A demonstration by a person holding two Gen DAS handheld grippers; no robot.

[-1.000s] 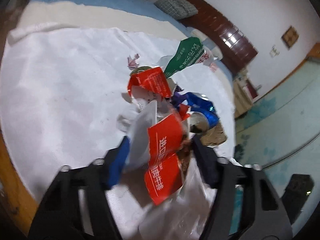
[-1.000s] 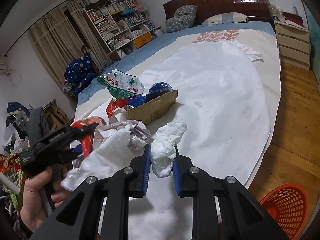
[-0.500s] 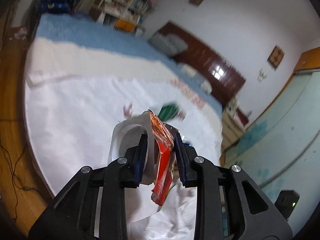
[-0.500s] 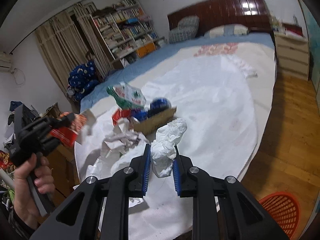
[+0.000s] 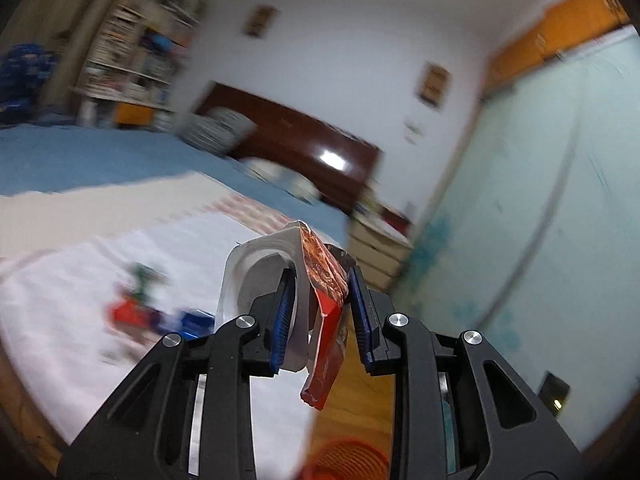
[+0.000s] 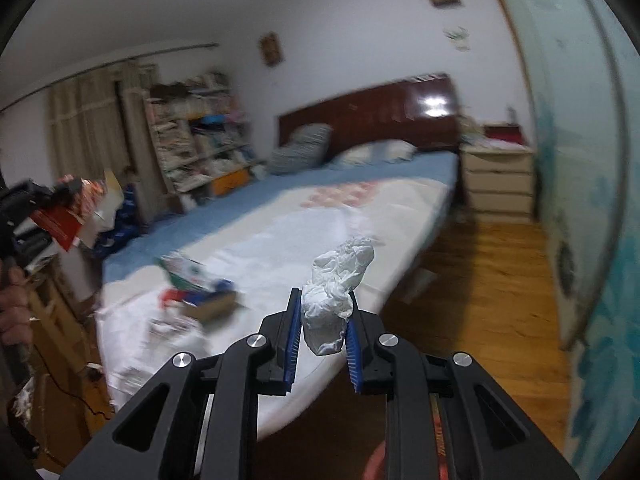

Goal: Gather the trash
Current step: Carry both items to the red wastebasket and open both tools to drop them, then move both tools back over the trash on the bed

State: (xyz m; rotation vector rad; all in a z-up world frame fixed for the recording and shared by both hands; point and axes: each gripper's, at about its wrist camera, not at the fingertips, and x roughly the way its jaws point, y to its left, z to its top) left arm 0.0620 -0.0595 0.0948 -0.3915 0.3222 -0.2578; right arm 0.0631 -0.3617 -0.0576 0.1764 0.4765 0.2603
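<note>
The left gripper (image 5: 320, 312) has its jaws drawn narrow and pinched on a red snack wrapper (image 5: 326, 320) backed by a white plastic tray (image 5: 256, 276). The wrapper's long axis runs steeply up and down — its torn lower end hangs below the pads, its upper end tips away toward the bed (image 5: 100, 240). The right gripper (image 6: 322, 330) is also nearly closed, clamped on a crumpled white tissue wad (image 6: 336, 292); the wad stands roughly upright, its long axis leaning up and to the right, its top clear of the fingertips. Below both grippers a red basket (image 5: 344, 460) shows at the frame's lower edge, beside the bed. Farther off, on the bed's white sheet, lies the remaining litter pile (image 6: 196, 288) — blurred, with green, red and blue pieces. Beyond the bed stand the dark headboard (image 6: 376, 116) and a bookshelf (image 6: 192, 128).
</note>
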